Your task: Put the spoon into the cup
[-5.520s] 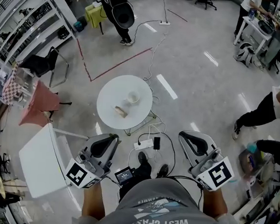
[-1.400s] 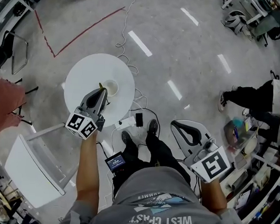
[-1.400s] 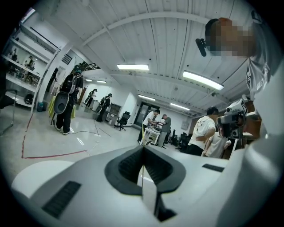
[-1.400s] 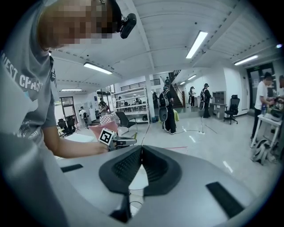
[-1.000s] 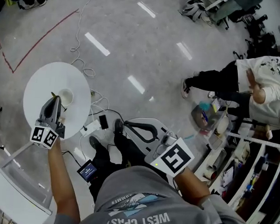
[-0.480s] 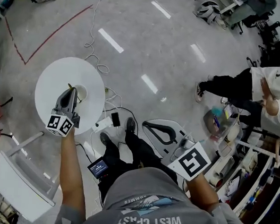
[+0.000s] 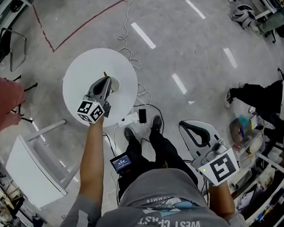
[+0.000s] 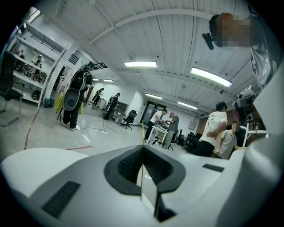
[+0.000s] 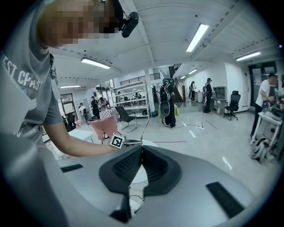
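White round bench; white cup; pale yellow spoon; grey left tool with a black-and-white square-patterned cube; grey floor crossed by a red line.

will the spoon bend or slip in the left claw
Probably stiff: the spoon shows as a thin straight line beyond the left claw, with no sag. Likely light, being so slim. It may pivot, since the shut jaws pinch only a narrow strip.

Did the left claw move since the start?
Yes. The left claw went forward: it hung short of the round white table, and now it's over it, beside the cup.
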A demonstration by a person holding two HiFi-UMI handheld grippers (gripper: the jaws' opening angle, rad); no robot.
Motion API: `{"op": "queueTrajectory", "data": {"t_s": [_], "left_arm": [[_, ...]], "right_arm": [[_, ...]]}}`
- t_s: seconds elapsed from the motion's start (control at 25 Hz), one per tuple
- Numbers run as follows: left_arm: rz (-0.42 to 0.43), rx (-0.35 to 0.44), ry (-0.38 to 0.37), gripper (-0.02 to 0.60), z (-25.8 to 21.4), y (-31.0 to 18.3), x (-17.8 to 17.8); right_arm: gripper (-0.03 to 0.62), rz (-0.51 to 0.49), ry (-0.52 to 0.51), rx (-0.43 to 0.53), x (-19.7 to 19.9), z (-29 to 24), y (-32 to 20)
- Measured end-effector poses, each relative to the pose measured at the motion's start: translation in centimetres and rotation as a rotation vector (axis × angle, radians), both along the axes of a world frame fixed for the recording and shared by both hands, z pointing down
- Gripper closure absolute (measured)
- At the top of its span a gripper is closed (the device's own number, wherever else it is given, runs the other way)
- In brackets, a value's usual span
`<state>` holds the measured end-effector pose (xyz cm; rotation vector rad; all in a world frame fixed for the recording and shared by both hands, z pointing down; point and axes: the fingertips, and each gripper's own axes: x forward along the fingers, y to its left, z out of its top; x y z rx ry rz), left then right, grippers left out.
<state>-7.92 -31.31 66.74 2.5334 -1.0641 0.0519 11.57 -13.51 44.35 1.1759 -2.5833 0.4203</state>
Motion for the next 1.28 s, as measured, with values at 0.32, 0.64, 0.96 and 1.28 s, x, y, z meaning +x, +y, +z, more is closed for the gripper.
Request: {"op": "queueTrajectory", "data": {"t_s": [0.32,0.64,0.96,1.28], "left_arm": [[0.006,-0.014,0.003,0.578,0.6,0.0,-0.4],[0.010,0.010,0.005,0.578,-1.4,0.4,-0.5],[0.006,0.076,0.016,0.578,-5.6,0.8,-1.3],[0.010,0.190,0.023,0.578,-12.8,1.6,-3.3]], "right_arm": [[0.591,-0.005,-0.005,0.005,-0.5,0.0,-0.2],[0.591,-0.014,-0.013,0.027,-0.6,-1.0,0.1],[0.592,-0.025,-0.022,0.044,-1.2,-1.9,0.5],[0.592,-0.034,-0.039,0.078,-2.7,-3.3,0.6]]}}
